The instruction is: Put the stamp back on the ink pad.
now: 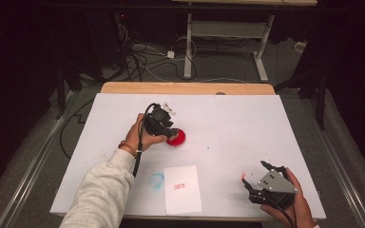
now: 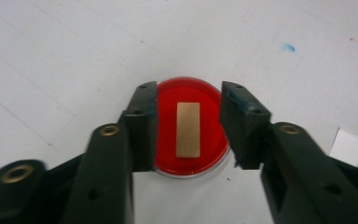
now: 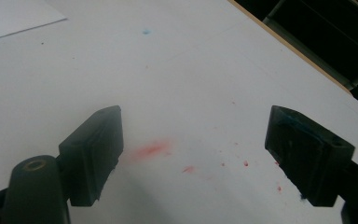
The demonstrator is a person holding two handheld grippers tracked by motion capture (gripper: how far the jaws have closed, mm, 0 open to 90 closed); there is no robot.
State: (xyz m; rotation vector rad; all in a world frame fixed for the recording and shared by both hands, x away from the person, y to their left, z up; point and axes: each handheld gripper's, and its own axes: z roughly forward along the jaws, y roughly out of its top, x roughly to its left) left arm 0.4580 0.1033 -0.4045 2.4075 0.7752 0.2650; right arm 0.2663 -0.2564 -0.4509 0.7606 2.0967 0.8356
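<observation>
A round red ink dish (image 1: 177, 138) sits on the white table cover (image 1: 237, 123) left of centre. A small tan rectangular piece (image 2: 188, 129) lies flat in the middle of the dish (image 2: 210, 140). My left gripper (image 1: 170, 130) hangs right over the dish. In the left gripper view, the gripper (image 2: 189, 89) is open, one jaw at each side of the dish and neither touching the tan piece. My right gripper (image 1: 255, 175) is low at the front right. It (image 3: 194, 114) stands wide open over bare cover with a red smear (image 3: 151, 149) below it.
A white paper sheet (image 1: 183, 190) bearing a red stamp mark (image 1: 179, 185) lies at the front edge, with a blue smear (image 1: 157, 179) just left of it. Small red spots (image 3: 245, 163) dot the cover near the right gripper. The table's wooden rim (image 1: 185, 88) runs along the far side.
</observation>
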